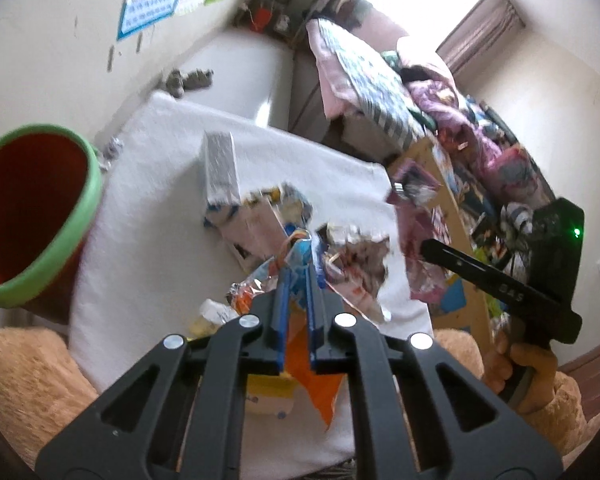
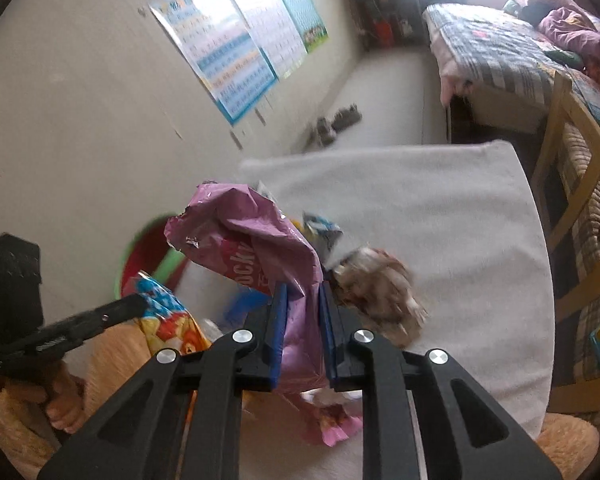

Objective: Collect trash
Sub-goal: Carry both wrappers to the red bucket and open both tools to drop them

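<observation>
My left tool (image 1: 298, 276) is clamped on an orange snack bag (image 1: 308, 364), my right tool (image 2: 303, 312) on a pink wrapper (image 2: 256, 240). I judge both should be carried fully over the bin (image 1: 40, 216), left of the white mat (image 1: 148, 216), before release.

The left gripper (image 1: 298, 276) angles downward, its blue-padded jaws nearly together and pinching an orange and blue snack wrapper (image 1: 304, 368). The right gripper (image 2: 303, 300) tilts down likewise, jaws clamped on a pink snack bag (image 2: 252, 240). Each view shows the other gripper held by a bare hand (image 1: 516, 372), fingers wrapped around what seems to be the handle.
</observation>
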{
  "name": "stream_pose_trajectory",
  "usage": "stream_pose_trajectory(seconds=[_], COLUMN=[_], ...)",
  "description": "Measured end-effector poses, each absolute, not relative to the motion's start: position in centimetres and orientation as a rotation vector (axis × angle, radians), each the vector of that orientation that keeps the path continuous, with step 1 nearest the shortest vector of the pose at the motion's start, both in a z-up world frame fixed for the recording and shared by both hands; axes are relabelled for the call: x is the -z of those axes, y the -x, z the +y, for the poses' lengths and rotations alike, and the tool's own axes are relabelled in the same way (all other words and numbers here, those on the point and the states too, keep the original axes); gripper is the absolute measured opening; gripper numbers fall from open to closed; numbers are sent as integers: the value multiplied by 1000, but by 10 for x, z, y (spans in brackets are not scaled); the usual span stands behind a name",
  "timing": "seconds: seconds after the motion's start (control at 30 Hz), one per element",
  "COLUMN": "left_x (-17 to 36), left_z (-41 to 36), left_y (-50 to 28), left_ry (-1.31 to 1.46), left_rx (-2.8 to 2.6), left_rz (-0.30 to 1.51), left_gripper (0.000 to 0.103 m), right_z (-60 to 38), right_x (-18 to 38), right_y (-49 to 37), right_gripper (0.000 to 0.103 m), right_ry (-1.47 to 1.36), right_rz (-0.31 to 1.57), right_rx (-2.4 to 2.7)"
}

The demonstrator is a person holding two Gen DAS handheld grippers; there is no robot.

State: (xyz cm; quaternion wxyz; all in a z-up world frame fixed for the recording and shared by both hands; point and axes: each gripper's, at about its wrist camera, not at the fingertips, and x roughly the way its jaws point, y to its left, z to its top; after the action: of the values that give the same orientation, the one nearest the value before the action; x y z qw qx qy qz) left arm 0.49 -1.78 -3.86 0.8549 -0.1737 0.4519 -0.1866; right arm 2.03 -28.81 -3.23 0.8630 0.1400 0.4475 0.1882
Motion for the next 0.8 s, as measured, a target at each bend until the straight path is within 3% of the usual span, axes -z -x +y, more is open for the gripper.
stream_pose_trajectory(seconds=[0.37, 0.8], left_x=[4, 29], left_z=[89, 188], left_y=[-12, -22], left_ry=[380, 381], left_rx=[67, -280], left_rz=[758, 702], left_gripper=[7, 6], right_z=[-200, -25], right_x=[23, 56], right_y=[-49, -108], right_gripper=[16, 21], right_ry=[-239, -58], right_rz=[964, 1078], right_rx=[-564, -716])
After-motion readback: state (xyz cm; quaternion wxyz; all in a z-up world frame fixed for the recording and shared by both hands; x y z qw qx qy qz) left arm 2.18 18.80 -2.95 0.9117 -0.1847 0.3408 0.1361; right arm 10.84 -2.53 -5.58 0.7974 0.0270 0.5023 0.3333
